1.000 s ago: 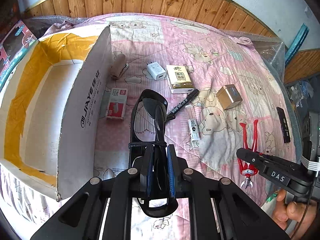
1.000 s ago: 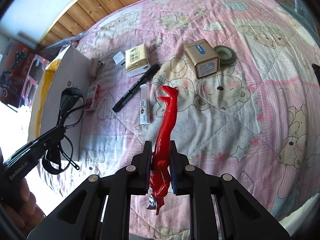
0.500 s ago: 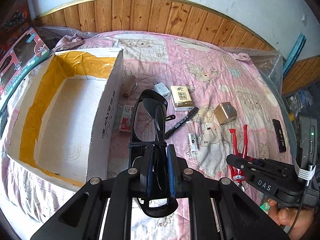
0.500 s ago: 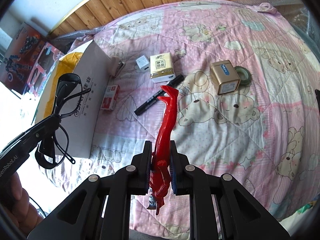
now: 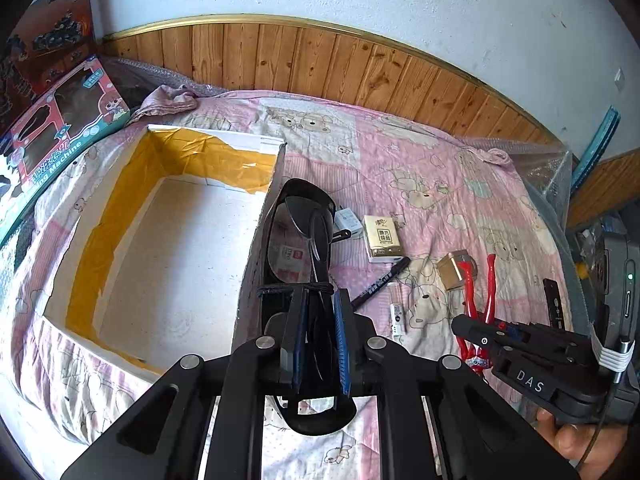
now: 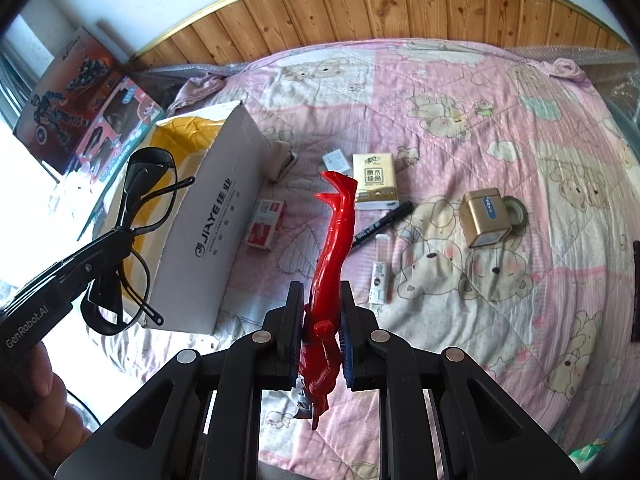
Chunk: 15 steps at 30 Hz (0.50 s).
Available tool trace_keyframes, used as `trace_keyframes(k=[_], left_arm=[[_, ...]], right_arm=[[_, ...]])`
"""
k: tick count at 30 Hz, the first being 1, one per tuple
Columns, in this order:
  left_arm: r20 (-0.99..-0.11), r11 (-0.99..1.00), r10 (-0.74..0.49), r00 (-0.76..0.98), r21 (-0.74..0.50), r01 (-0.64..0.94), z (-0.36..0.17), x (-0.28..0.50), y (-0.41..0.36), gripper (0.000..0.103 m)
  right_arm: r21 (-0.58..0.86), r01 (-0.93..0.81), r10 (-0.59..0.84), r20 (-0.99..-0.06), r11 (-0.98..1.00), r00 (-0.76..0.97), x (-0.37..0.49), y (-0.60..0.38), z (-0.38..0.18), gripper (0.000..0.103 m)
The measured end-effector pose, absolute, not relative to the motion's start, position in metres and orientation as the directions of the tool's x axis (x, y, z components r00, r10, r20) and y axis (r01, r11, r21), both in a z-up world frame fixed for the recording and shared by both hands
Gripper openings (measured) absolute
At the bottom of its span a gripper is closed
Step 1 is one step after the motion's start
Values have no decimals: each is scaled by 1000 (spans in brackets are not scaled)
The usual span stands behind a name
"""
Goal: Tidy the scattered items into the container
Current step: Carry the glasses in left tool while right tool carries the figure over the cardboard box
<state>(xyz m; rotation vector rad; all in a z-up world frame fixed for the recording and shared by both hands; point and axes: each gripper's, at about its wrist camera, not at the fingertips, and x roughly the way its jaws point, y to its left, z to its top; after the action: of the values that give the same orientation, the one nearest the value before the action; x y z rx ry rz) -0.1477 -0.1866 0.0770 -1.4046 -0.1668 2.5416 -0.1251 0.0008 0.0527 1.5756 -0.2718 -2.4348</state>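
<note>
My left gripper (image 5: pixel 320 300) is shut on a pair of black glasses (image 5: pixel 304 216), held in the air above the right wall of the open cardboard box (image 5: pixel 256 264). The box's white floor (image 5: pixel 172 264) is bare. My right gripper (image 6: pixel 320 292) is shut on red-handled pliers (image 6: pixel 336 224), handles pointing forward, above the pink quilt. The right wrist view shows the left gripper (image 6: pixel 116 240) with the glasses (image 6: pixel 136 184) hanging by the box (image 6: pixel 216 232). The left wrist view shows the right gripper (image 5: pixel 464 322) and pliers (image 5: pixel 476 292) at the right.
On the quilt lie a tissue pack (image 6: pixel 375 181), black marker (image 6: pixel 382 224), gold tin (image 6: pixel 485 218), tape roll (image 6: pixel 516 210), white charger (image 6: pixel 337 160), red-and-white small box (image 6: pixel 266 223), white tube (image 6: pixel 378 280) and stapler (image 6: pixel 282 160). Toy boxes (image 5: pixel 60 128) lean at the left. Wood panelling backs the bed.
Both grippers have risen and drawn back, still holding the glasses and pliers. The left one has shifted towards the box, so more of the box's inside shows.
</note>
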Motion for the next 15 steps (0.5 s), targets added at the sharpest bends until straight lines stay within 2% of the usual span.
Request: trace_keyframes(k=[15], left_arm=[[-809,-966,241,-536,-254,-50,88,-158,-231,14]], right_arm=[[288,228,-356,-859,-930,-369,-152,-60,78,17]])
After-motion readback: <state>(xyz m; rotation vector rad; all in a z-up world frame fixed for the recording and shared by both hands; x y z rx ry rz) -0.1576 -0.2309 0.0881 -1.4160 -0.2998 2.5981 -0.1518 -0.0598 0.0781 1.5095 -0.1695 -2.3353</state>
